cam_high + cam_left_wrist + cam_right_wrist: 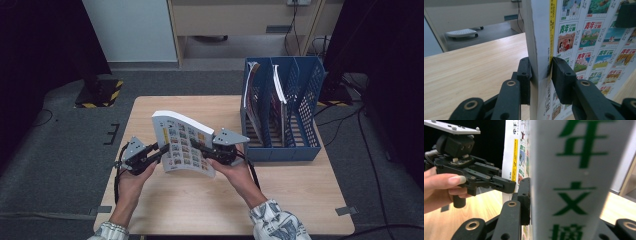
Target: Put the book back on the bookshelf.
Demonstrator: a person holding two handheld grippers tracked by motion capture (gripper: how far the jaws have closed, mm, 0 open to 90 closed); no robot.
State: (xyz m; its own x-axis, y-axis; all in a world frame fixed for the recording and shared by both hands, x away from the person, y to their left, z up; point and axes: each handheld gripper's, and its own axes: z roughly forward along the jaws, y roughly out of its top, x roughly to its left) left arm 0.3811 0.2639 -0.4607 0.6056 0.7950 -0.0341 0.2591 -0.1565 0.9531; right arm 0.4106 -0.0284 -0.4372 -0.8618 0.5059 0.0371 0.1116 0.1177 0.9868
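Left gripper point(161, 148) is clamped on the left edge of the book point(184, 142), pads pressed on both covers, as the left gripper view shows point(541, 67). Book is held up on edge, tilted, just above the middle of the table point(280, 210), nearer its front edge. Right gripper point(197, 146) grips the book's right edge; in the right gripper view one jaw presses the cover beside the spine point(571, 182), the other is hidden behind it.

Handling, judged: thick glossy paperback, moderately heavy, covers slick, block flexes slightly. Holding the two opposite edges looks right; a one-sided hold would likely let it sag or slip.

Blue file rack point(310, 117) stands at the table's back right corner, two books already in its slots. Surface is pale wood laminate; floor grey carpet with cables.
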